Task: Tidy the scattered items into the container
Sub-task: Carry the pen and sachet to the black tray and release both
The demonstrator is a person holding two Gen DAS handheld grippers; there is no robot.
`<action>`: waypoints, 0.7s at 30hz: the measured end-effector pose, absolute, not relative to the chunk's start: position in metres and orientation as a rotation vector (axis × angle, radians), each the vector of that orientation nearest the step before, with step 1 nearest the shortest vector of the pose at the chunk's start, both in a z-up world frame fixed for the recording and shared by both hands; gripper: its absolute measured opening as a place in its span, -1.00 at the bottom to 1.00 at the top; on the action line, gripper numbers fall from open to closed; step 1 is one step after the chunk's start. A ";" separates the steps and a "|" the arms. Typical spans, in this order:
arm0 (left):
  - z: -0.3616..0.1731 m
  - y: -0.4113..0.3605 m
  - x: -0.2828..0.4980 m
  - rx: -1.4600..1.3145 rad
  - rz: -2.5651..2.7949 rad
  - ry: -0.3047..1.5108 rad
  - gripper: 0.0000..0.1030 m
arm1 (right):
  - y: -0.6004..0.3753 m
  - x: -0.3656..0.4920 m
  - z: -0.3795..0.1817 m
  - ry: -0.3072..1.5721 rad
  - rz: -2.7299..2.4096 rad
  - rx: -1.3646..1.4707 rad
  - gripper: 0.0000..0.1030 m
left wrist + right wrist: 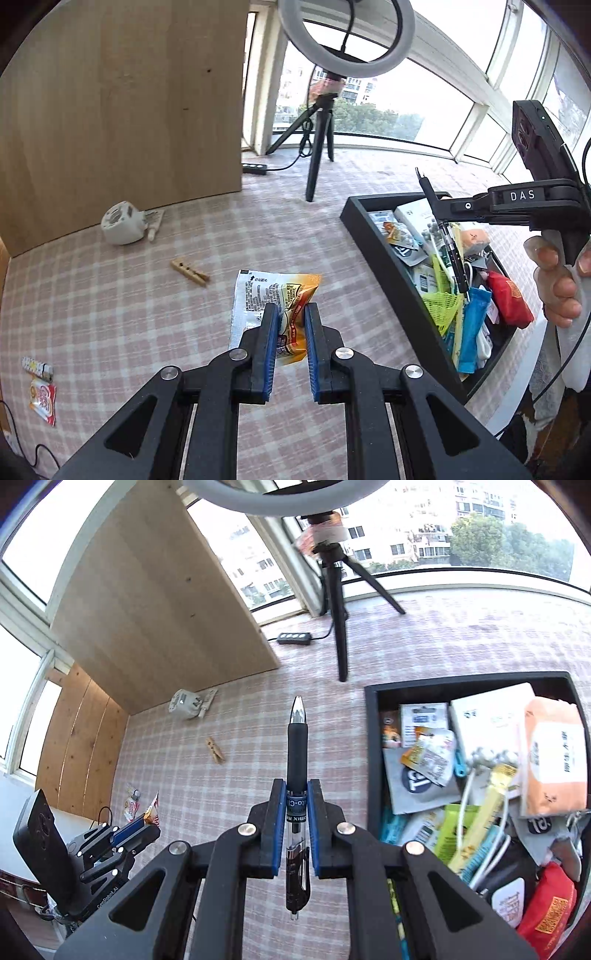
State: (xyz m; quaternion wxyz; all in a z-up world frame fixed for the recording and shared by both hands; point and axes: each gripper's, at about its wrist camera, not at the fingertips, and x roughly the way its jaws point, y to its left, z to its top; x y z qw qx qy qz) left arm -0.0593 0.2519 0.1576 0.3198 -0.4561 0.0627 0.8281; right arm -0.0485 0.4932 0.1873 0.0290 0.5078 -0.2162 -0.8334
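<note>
A ring light [345,40] on a tripod [317,147] stands beside a wooden board [122,103]

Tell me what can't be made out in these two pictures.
- Tray: its right and near parts are cut off by the right wrist view's edge.
- Tray contents: partly motion-blurred there; lower items buried.
- Small packets: print too small, left wrist view.
- Sachet: lower part hidden behind the left gripper.

Beside the black tray [371,738] lies a pink-and-white checked tablecloth [110,295]; a tan clothespin [189,272] and an orange-and-white sachet [266,299] show left of the tray.
</note>
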 end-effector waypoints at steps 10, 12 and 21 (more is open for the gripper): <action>0.167 0.403 -0.052 -1.067 1.996 0.319 -0.74 | 0.608 0.047 0.179 -0.884 -2.782 1.634 -0.78; 0.166 0.424 -0.050 -1.048 1.986 0.351 -0.74 | 0.620 0.057 0.175 -0.922 -2.797 1.642 -0.78; 0.164 0.480 -0.049 -1.039 1.980 0.417 -0.13 | 0.639 0.073 0.173 -0.956 -2.900 1.617 -0.49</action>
